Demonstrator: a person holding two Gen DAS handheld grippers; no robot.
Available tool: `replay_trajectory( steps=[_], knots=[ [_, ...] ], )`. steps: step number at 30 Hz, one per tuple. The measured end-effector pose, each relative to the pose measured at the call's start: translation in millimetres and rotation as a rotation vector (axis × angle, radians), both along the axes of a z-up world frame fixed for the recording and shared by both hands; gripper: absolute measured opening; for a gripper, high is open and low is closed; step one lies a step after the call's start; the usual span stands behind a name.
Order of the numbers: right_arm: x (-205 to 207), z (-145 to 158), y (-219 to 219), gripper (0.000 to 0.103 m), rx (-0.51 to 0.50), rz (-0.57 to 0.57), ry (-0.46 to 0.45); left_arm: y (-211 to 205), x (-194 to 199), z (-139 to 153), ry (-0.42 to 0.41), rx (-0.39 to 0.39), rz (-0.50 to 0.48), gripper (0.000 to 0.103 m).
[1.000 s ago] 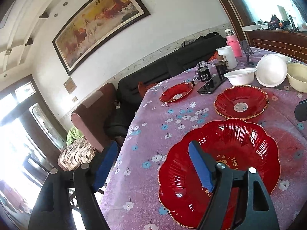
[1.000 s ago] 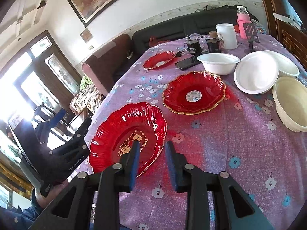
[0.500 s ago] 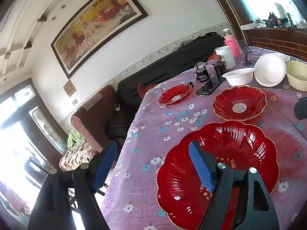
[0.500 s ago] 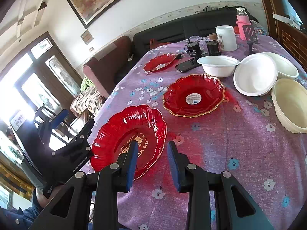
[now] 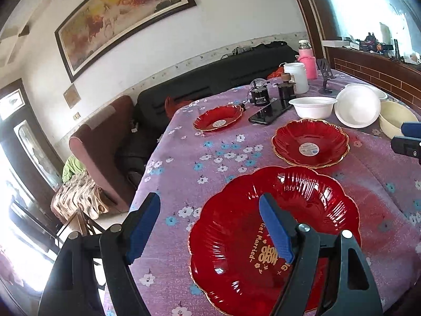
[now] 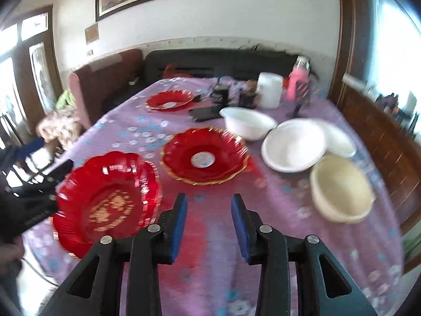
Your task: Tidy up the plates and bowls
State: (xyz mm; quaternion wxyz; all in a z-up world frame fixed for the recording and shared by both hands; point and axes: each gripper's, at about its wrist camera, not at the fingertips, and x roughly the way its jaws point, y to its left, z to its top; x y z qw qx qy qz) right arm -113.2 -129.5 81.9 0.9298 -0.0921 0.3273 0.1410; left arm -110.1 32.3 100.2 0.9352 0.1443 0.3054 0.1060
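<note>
Purple flowered tablecloth [image 5: 184, 158] over the table, set with 3 red scalloped plates and several pale bowls.

Nearest: large red plate [image 5: 276, 226] with gold lettering, flat on the cloth at the near edge. Left gripper [image 5: 210, 226] spread wide over its left rim — right blue pad above the plate's inside, left pad out past the table edge, neither pad pressing on anything, nothing held. In the right wrist view, same large red plate [image 6: 108, 200] at lower left, blurred.

Behind it and apart from it: medium red plate [image 5: 311, 142] with a gold rim and a round sticker at centre. Further back toward the sofa, small red plate [image 5: 218, 117], also stickered, well apart from the other 2.

Right gripper [image 6: 209, 220] partly parted over bare cloth just right of the large plate, jaws just been opening, nothing between the pads. Tip of it also visible at the right border of the left wrist view.

On the right side: white bowl [image 6: 247, 122] upright; white plate [image 6: 293, 144] resting partly on another white dish [image 6: 340, 139]; cream bowl [image 6: 342, 188] nearest the table's right edge, just beside the white plate.

At the far end — black phone [image 5: 271, 110], 2 small dark jars [image 5: 259, 96], white canister [image 5: 297, 76], pink bottle [image 5: 307, 60]. Whole right wrist view smeared by motion blur.
</note>
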Motion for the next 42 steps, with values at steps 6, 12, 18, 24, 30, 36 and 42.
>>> replay_trajectory(
  steps=[6,12,18,24,30,36,42],
  knots=[
    [-9.7,4.4,8.4,0.045,-0.12,-0.025,-0.124,-6.8,2.5,1.4,0.0,0.003,-0.008,0.077],
    [-17.0,7.4,11.2,0.052,-0.162,-0.031,-0.182,-12.7,5.8,0.5,0.004,0.007,-0.018,0.077],
    [-15.6,7.8,8.5,0.058,-0.183,-0.058,-0.203,-15.0,8.2,-0.1,0.005,0.004,-0.023,0.077],
    [-12.8,9.2,-0.6,0.059,-0.182,-0.098,-0.213,-20.1,11.1,-2.8,0.008,0.005,-0.029,0.077],
    [-11.7,12.9,-14.8,0.059,-0.129,-0.139,-0.224,-23.3,12.5,-3.0,0.006,0.0,-0.039,0.077],
    [-15.9,17.1,-16.5,0.059,-0.036,-0.113,-0.215,-23.6,11.9,-2.7,0.009,-0.018,-0.046,0.077],
    [-19.1,15.6,-5.2,0.045,0.026,-0.069,-0.216,-23.4,12.1,-4.6,0.015,-0.024,-0.042,0.077]
  ],
)
